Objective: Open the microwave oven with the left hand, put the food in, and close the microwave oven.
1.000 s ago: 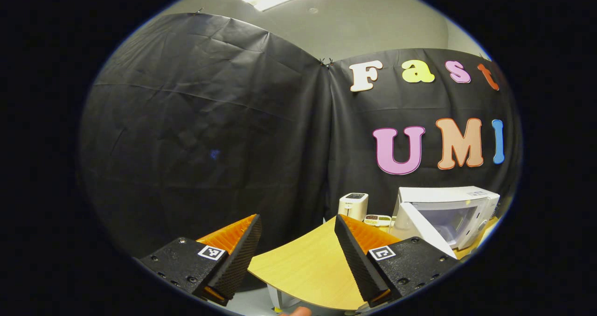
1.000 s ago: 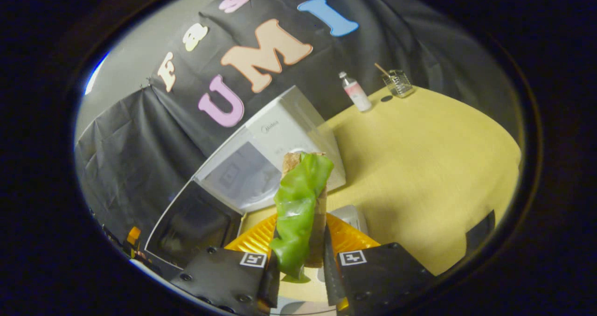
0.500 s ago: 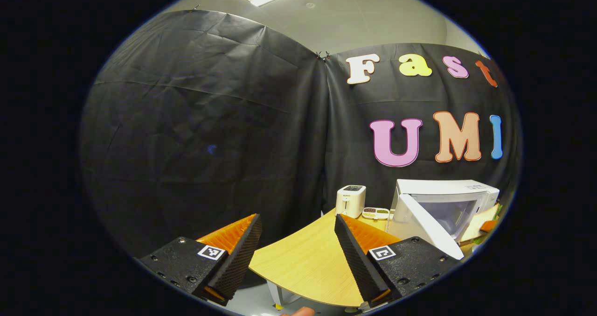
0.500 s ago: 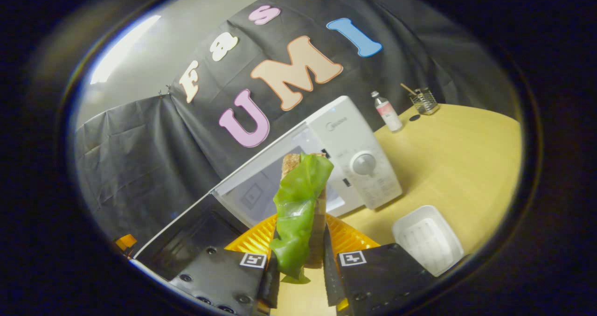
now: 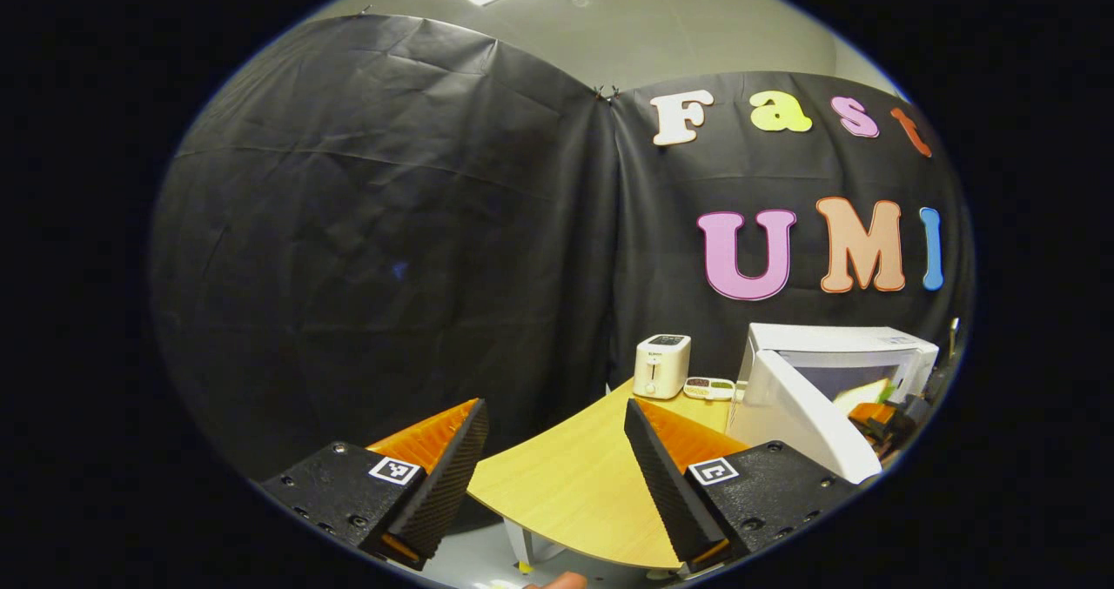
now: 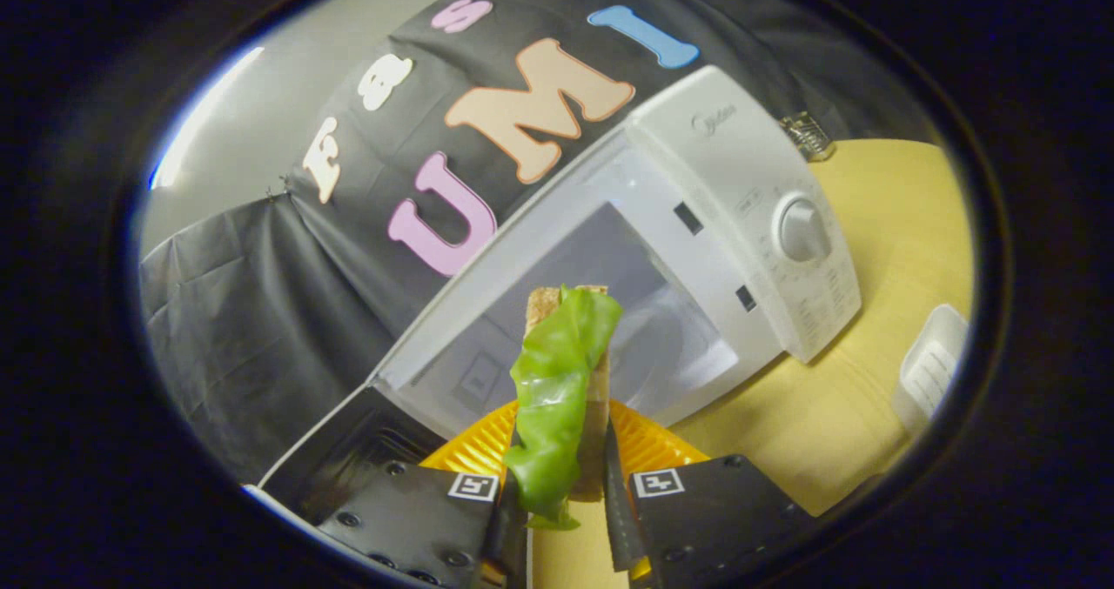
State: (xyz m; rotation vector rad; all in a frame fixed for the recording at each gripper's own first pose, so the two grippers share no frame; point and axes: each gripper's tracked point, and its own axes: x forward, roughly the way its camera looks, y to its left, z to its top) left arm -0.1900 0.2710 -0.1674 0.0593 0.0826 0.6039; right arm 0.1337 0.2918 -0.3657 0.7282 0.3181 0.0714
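Right gripper view: right gripper (image 6: 564, 493) pinching sandwich (image 6: 564, 389), upright, just ahead of open microwave (image 6: 661, 250) cavity. Soft, floppy lettuce; squeezable bread, so gripped low and lightly. Left gripper (image 5: 554, 458) spread, empty.

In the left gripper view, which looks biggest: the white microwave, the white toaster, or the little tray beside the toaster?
As they look there:
1. White microwave oven, door open, clearly largest.
2. White toaster.
3. Small flat tray, smallest.
All three stand at similar distance on the wooden table, so the order seems reliable.
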